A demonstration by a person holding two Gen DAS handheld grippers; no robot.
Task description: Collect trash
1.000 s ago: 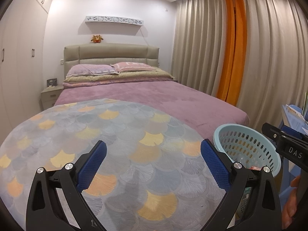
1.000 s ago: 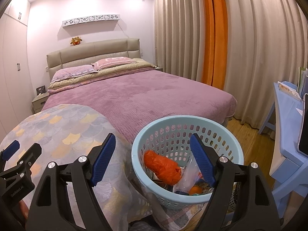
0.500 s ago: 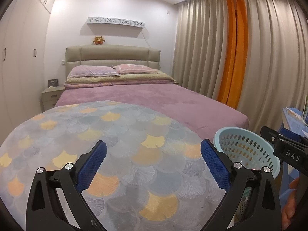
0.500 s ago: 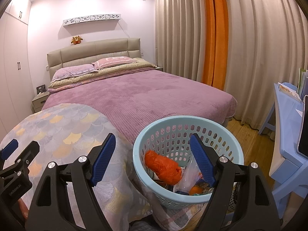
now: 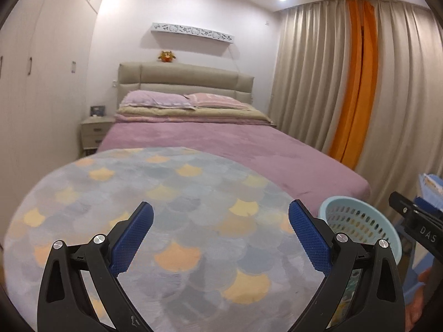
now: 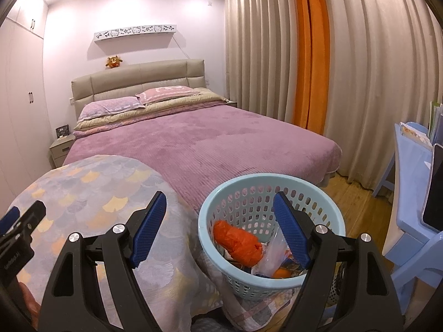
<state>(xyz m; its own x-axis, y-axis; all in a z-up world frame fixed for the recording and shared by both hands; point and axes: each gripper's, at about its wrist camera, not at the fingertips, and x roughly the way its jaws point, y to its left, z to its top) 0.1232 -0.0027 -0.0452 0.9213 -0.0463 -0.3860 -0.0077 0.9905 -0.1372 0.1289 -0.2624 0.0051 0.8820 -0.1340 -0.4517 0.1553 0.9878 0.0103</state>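
Observation:
A light blue perforated basket [image 6: 326,215] stands at the foot of the bed and holds trash: an orange crumpled bag [image 6: 238,242], a clear plastic wrapper [image 6: 270,254] and other small bits. The basket also shows at the right of the left wrist view [image 5: 357,221]. My right gripper [image 6: 220,221] is open and empty, just above and in front of the basket. My left gripper [image 5: 220,233] is open and empty above the round patterned rug [image 5: 166,207] that lies on the bed.
A purple bed [image 6: 210,141] with pillows fills the middle. Beige and orange curtains [image 6: 310,55] hang on the right. A blue desk [image 6: 409,171] stands at far right, a nightstand [image 5: 95,135] and white wardrobe [image 5: 33,83] on the left. Wood floor [image 6: 357,202] shows beside the basket.
The left gripper has drawn back and tilted slightly, so the rug and basket sit lower in its view. The right gripper has barely moved. Both stay open.

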